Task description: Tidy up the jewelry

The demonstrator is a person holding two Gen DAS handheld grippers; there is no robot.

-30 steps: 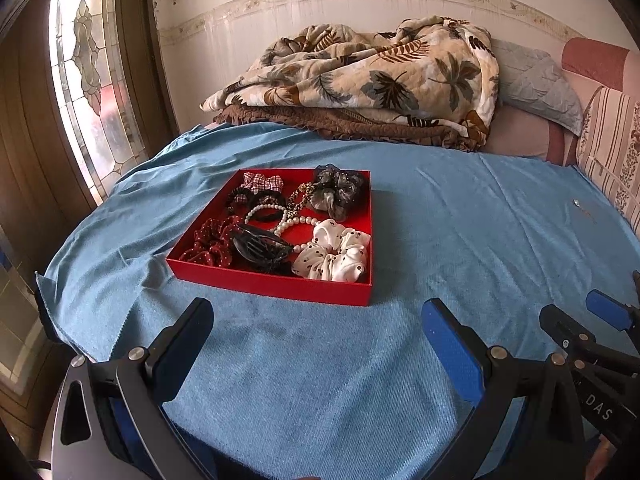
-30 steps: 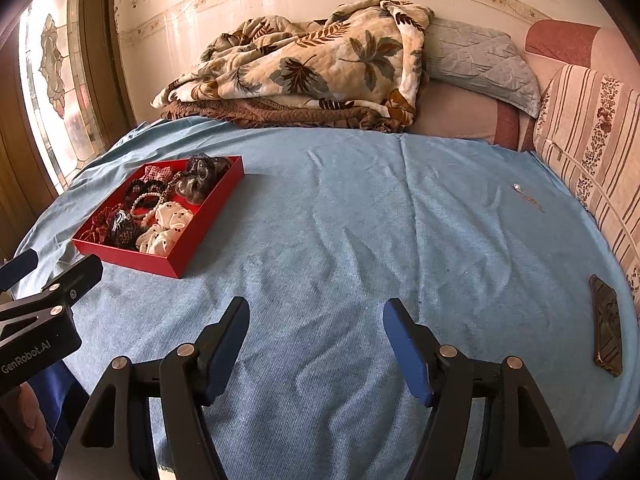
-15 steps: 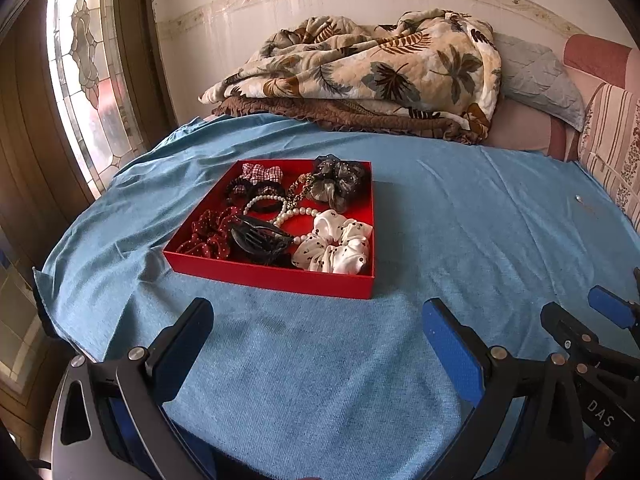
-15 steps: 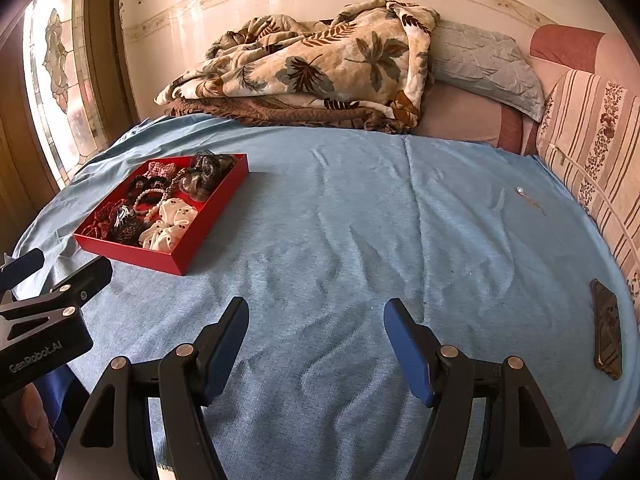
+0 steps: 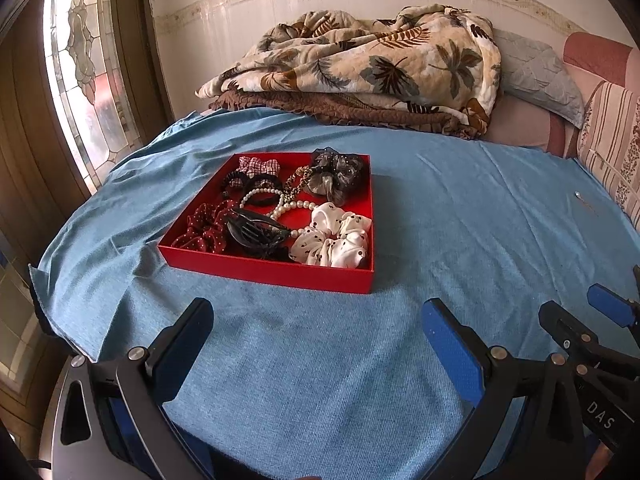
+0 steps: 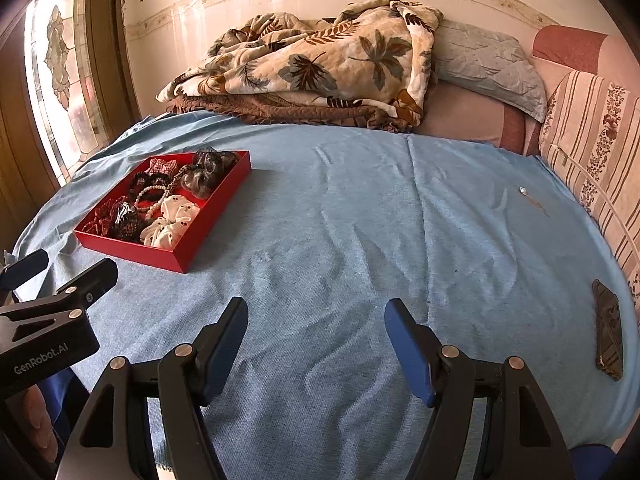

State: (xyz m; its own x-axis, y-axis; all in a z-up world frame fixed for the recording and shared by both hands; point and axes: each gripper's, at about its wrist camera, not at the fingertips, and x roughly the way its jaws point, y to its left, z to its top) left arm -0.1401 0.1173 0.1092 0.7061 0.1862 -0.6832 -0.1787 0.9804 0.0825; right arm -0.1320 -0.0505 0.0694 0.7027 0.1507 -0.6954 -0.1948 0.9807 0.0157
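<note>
A red tray (image 5: pixel 272 272) (image 6: pixel 184 258) lies on the blue bedspread (image 5: pixel 460 240) and holds hair and jewelry pieces. Inside are a white dotted scrunchie (image 5: pixel 334 238), a black claw clip (image 5: pixel 256 234), a pearl strand (image 5: pixel 286 210), a dark red scrunchie (image 5: pixel 202 228), a grey sheer scrunchie (image 5: pixel 336 174) and a checked bow (image 5: pixel 258 166). My left gripper (image 5: pixel 316 330) is open, low over the bedspread just short of the tray. My right gripper (image 6: pixel 316 330) is open too, over bare cloth right of the tray. A small pin-like trinket (image 6: pixel 530 198) lies far right.
A leaf-print quilt (image 6: pixel 320 68) is piled at the back over a brown blanket, with pillows (image 6: pixel 484 68) to the right. A dark phone (image 6: pixel 609 328) lies near the bed's right edge. A stained-glass window (image 5: pixel 88 80) is at the left.
Both grippers have tilted and edged forward slightly, so the tray sits a little lower and nearer in the left wrist view. Both stay open with nothing held.
</note>
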